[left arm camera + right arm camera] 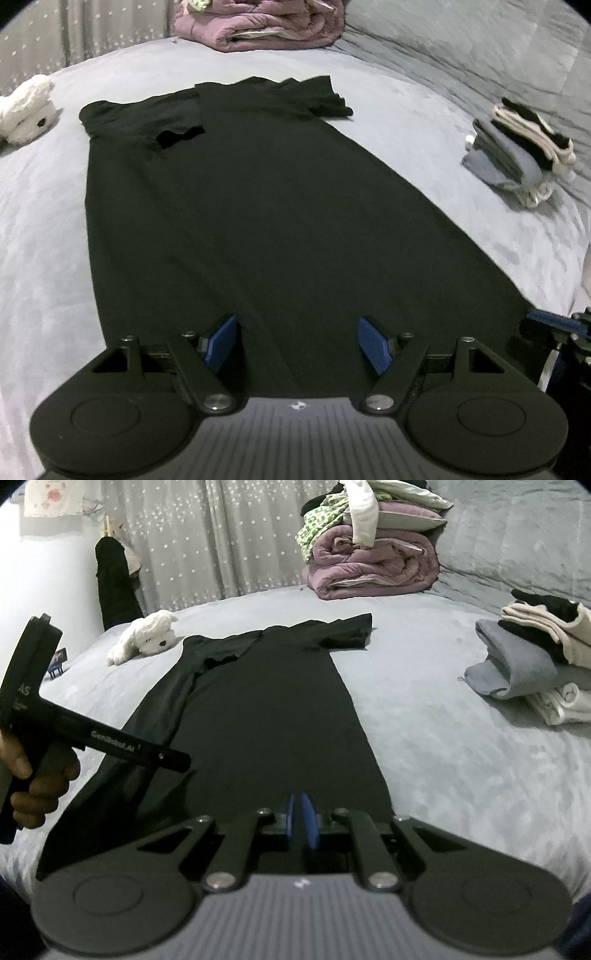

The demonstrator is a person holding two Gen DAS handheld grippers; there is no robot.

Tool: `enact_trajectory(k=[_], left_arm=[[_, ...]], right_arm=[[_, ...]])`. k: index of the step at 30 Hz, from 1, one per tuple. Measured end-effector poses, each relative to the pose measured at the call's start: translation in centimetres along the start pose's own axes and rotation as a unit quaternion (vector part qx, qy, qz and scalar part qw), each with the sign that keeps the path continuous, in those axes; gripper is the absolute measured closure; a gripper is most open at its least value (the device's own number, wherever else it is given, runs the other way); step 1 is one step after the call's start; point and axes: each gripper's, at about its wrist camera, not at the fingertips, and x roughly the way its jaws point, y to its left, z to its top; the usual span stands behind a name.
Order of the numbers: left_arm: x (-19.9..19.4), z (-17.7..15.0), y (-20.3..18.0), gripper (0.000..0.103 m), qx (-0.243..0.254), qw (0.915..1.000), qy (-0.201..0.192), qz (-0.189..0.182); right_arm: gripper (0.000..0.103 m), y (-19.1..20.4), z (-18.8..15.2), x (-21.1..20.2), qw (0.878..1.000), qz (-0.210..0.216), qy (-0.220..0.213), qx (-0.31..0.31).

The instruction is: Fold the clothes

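Black short-sleeved dress (pixel 258 206) laid flat lengthwise on grey bedspread (pixel 406 155), hem nearest the cameras, sleeves at far end; left side folded in over the body, its sleeve lying across the chest; right sleeve spread out on the bedspread.

Left gripper (pixel 297 341) low over the hem end, blue fingertips (pixel 221 341) wide apart, nothing between them, dress fabric showing in the gap; in right wrist view seen side-on at left edge, held by a hand (pixel 35 786) on its handle, "GenRobot.AI" printed on its arm.

Right gripper (pixel 302 819) at the hem's right portion, blue pads (pixel 308 821) pressed together; cannot tell whether hem fabric caught between them; also just visible at right edge of left wrist view, at the dress's near right corner.

White plush dog (pixel 146 637) on bedspread just beside the folded left shoulder, apart from it; stack of folded clothes (pixel 535 664), grey, black, cream and white, on the right, well apart from dress; mauve folded quilt (pixel 373 568) at far end with loose garments (pixel 343 513) heaped on top; star-patterned curtain (pixel 207 542) behind; dark garment (pixel 114 587) hanging at far left by the curtain.
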Motion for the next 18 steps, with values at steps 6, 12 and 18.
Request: enact_trajectory(k=[6, 12, 18], left_arm=[[-0.9, 0.5, 0.9, 0.032, -0.023, 0.9995, -0.014, -0.015], [-0.2, 0.8, 1.5, 0.032, -0.039, 0.9991, -0.006, -0.012], [1.0, 0.8, 1.8, 0.032, -0.054, 0.9984, 0.007, -0.015]], right_arm=[[0.091, -1.2, 0.7, -0.7, 1.0, 0.002, -0.01, 0.027], [0.082, -3.8, 1.5, 0.0, 0.997, -0.005, 0.008, 0.08], [0.066, -6.0, 2.6, 1.4, 0.991, -0.004, 0.034, 0.127]])
